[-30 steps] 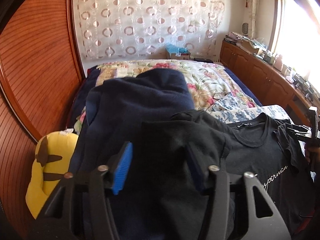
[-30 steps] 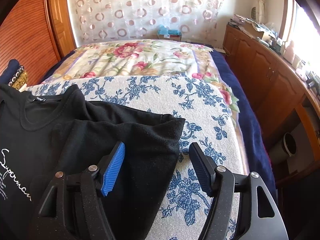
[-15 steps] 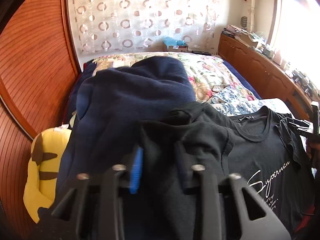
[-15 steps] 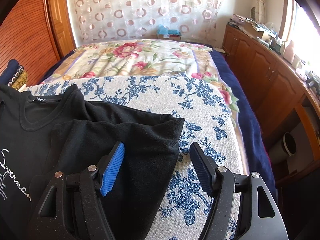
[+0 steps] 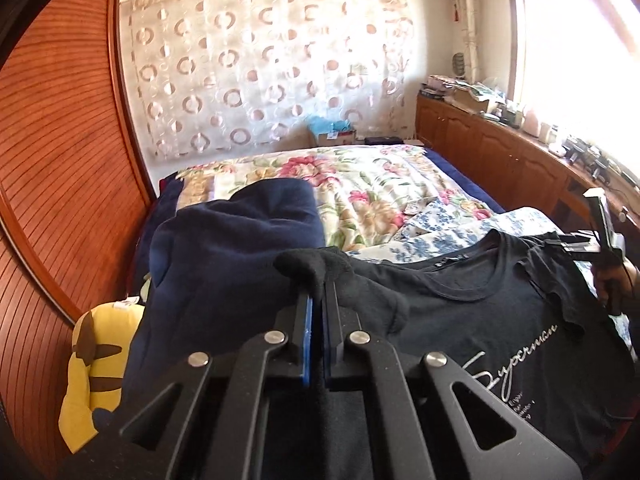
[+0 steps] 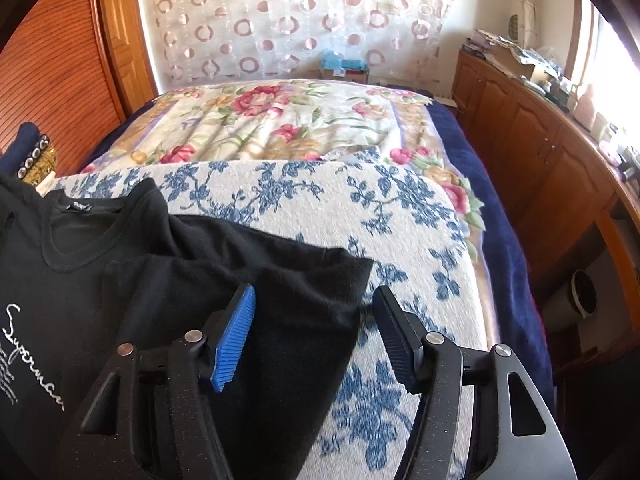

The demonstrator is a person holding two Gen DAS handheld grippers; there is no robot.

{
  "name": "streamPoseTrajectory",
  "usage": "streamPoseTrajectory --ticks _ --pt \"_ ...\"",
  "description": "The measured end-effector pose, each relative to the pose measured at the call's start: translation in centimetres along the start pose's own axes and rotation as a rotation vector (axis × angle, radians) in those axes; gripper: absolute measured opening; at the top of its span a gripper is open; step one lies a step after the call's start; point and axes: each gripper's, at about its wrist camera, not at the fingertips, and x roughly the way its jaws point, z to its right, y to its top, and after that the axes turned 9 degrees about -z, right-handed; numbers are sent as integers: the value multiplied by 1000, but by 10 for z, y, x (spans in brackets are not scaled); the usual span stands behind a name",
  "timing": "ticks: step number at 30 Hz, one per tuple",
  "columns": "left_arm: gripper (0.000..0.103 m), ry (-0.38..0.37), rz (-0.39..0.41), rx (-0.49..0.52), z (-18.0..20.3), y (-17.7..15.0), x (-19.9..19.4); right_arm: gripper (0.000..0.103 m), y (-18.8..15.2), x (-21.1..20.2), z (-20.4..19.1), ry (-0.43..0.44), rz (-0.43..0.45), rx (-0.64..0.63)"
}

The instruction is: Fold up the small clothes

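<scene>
two claws work one black cotton t-shirt with white script lettering (image 5: 500, 320), which lies spread over a cream cushion with blue flower print (image 6: 360, 208) on the bed.

left claw (image 5: 318, 304): its jaws have snapped together and now pinch a bunched fold of the black t-shirt's sleeve; the cloth rises in a small hump just ahead of the blue pads. directly to this claw's left, touching the pinched sleeve, a thick dark navy fleece garment (image 5: 224, 264) is heaped and blocks that side. further left and lower, a yellow plush toy with brown stripes (image 5: 92, 360) sits against the reddish ribbed wooden panel (image 5: 52, 200). ahead of the claw, past the navy heap, lies the floral quilt with pink and yellow blooms (image 5: 360, 184), and beyond it a white curtain with ring pattern (image 5: 260, 68).

right claw (image 6: 312, 320): its jaws have just been narrowing yet stand apart, the pads not pressing anything. the other black sleeve lies flat between them, its edge near the right-hand pad, the left ribbed blue pad (image 6: 234, 340) over the cloth. to this claw's left the shirt's neckline and lettering spread out. to its right the cushion drops off to a navy bed cover, then a row of wooden cabinets (image 6: 540, 152) cluttered on top. in the left wrist view this claw shows at the far right edge beside the shirt's shoulder.
</scene>
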Motion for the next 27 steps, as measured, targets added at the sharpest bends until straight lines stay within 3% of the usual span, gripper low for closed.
streamPoseTrajectory --ticks 2,4,5,11,16,27 --pt "1 -9 11 14 10 -2 -5 39 5 1 1 31 12 -5" --pt "1 -22 27 21 16 -5 -11 8 9 -1 -1 46 5 -12" --pt "1 -30 41 23 21 -7 -16 6 11 -5 -2 69 7 -20" --pt "0 -58 98 34 36 -25 -47 4 3 -72 -18 147 183 -56" --pt "0 -67 132 21 39 -51 -77 4 -23 -122 -35 162 267 -93" --pt "0 -47 156 -87 15 -148 -143 3 -134 -210 -40 191 351 -65"
